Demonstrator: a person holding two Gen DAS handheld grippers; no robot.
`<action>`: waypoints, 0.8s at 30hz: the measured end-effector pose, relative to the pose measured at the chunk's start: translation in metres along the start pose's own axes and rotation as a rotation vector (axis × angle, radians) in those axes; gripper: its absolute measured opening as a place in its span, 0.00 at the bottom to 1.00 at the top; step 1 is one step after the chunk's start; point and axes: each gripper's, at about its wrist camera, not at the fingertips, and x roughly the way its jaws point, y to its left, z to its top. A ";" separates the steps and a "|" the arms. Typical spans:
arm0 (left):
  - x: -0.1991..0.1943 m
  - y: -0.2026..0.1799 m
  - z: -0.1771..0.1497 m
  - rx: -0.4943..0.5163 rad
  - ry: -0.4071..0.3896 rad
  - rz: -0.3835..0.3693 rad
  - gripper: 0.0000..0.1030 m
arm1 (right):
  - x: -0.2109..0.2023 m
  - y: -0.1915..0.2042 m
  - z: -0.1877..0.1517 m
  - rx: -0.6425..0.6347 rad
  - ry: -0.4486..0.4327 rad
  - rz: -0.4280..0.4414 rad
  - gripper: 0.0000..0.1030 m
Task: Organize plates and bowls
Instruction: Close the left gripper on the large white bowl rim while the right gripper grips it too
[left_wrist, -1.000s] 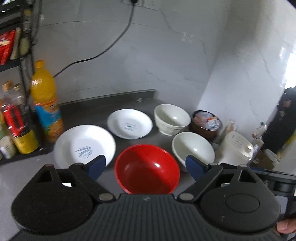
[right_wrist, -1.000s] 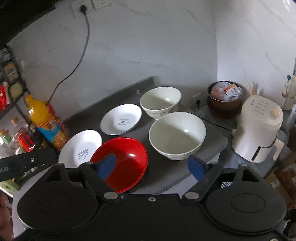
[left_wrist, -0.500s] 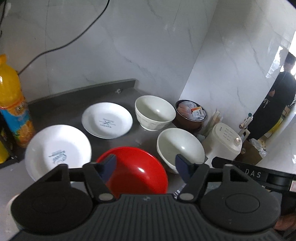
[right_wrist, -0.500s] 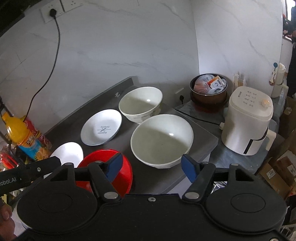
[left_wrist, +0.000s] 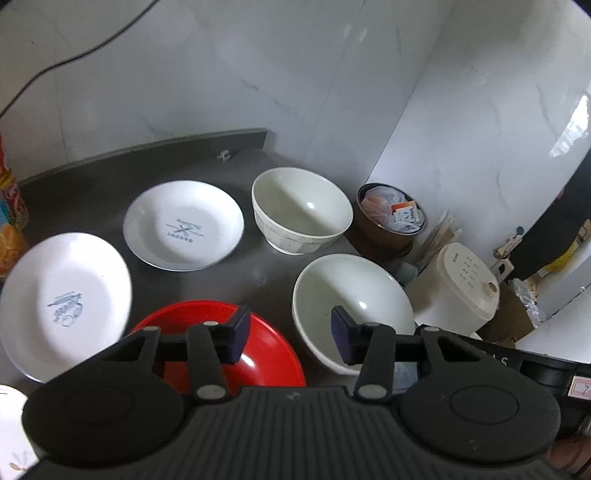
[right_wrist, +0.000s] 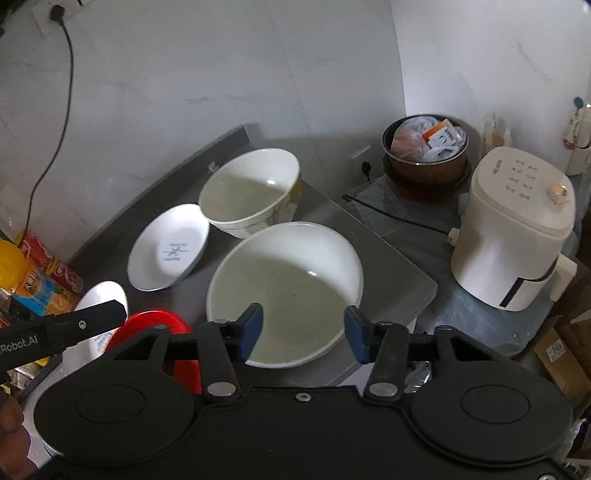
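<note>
**Both jaws apart over the dishes, nothing picked up**

Left wrist view first. My left gripper (left_wrist: 290, 338) sits low in the frame with its jaws apart and nothing between them. Behind the left blue pad is the red bowl (left_wrist: 266, 354), bottom centre, partly hidden by the gripper body. Behind the right pad is the shallow white bowl (left_wrist: 351, 295), just beside the red one on the grey table (left_wrist: 92, 192). Further up, the deep white bowl (left_wrist: 301, 210) sits in the middle of the frame, with the white plate with the crossed-cutlery print (left_wrist: 183, 225) to its left. The second white plate (left_wrist: 62, 306), blue script printed on it, is at the left edge. To the right, off the table, there's a brown pot stuffed with packets (left_wrist: 391, 218) and a cream appliance (left_wrist: 458, 284).

Right wrist view. My right gripper (right_wrist: 303, 328) also has its jaws apart, empty, framing the near rim of the shallow white bowl (right_wrist: 288, 280), which fills the centre. The deep white bowl (right_wrist: 251, 195) is above it, the cutlery-print plate (right_wrist: 168, 247) left of that. The red bowl (right_wrist: 155, 325) peeks out at lower left, with the other plate (right_wrist: 103, 295) mostly covered by the black bar of my left gripper (right_wrist: 66, 326). The cream appliance (right_wrist: 513, 221) stands on the right, the brown pot (right_wrist: 424, 155) above centre-right.
</note>
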 end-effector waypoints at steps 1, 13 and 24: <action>0.008 -0.002 0.001 -0.004 0.013 0.010 0.43 | 0.007 -0.005 0.003 0.004 0.015 0.004 0.41; 0.080 -0.021 0.013 -0.050 0.105 0.098 0.36 | 0.062 -0.041 0.026 -0.017 0.132 0.047 0.37; 0.123 -0.025 0.012 -0.061 0.190 0.144 0.30 | 0.087 -0.052 0.033 -0.032 0.204 0.078 0.23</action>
